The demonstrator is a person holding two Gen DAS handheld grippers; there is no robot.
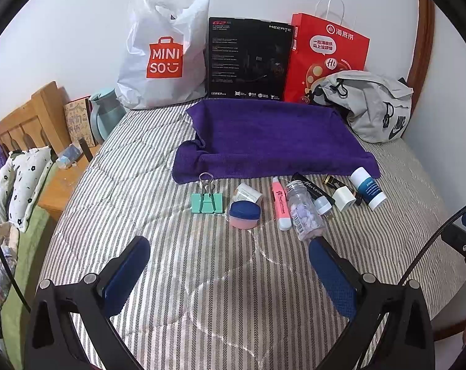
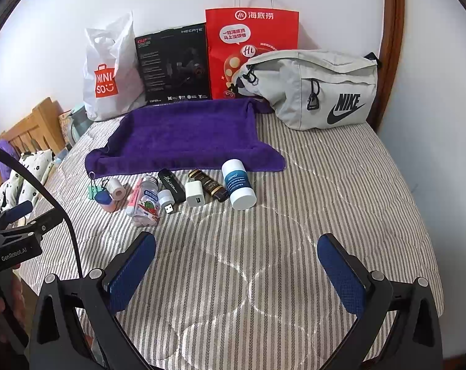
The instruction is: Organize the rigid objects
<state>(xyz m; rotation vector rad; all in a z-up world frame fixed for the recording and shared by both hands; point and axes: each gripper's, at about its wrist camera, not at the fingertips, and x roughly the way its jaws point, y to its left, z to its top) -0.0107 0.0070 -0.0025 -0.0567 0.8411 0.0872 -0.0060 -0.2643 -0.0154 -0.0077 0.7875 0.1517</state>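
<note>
Items: binder clip (image 1: pixel 207 201), pink jar (image 1: pixel 244 215), marker (image 1: pixel 280 204), pill bottle (image 1: pixel 304 212), charger (image 2: pixel 195 196), white tube (image 2: pixel 238 184), all in a row just before the purple towel (image 1: pixel 273 138). We judge them light, stiff, some slick; take each across its middle. Left gripper (image 1: pixel 230 280) and right gripper (image 2: pixel 236 277) both spread wide, empty.
</note>
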